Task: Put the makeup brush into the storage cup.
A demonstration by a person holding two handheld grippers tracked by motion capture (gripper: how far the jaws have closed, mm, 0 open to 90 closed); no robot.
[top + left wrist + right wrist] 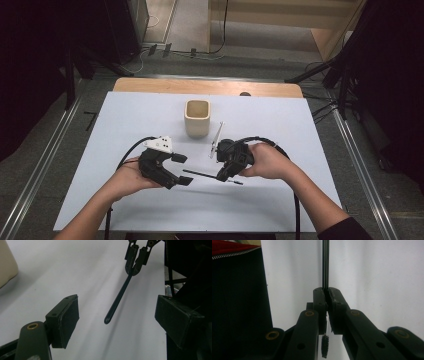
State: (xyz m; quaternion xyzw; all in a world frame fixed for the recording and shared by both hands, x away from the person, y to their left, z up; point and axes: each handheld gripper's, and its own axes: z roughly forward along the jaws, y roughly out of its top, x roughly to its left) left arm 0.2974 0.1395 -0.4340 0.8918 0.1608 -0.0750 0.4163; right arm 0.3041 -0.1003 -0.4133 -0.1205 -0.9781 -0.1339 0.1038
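Pointing its free end at the left gripper (183, 169), the thin black stick with a small brush end (202, 174) is pinched tight in the right gripper (224, 177), above the table's (300, 125) near middle. The left gripper's jaws are wide open, nearest that end.

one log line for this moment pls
right gripper: shut on thin brush | left gripper: open, near its handle tip | cup: upright

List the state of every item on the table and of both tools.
Left tool: open, holding nothing.
Right tool: shut on the thin black brush.
Thin black brush: held off the table, handle pointing at the left tool.
Beige cup: upright, empty.
Silver rod: lying flat beside the cup.
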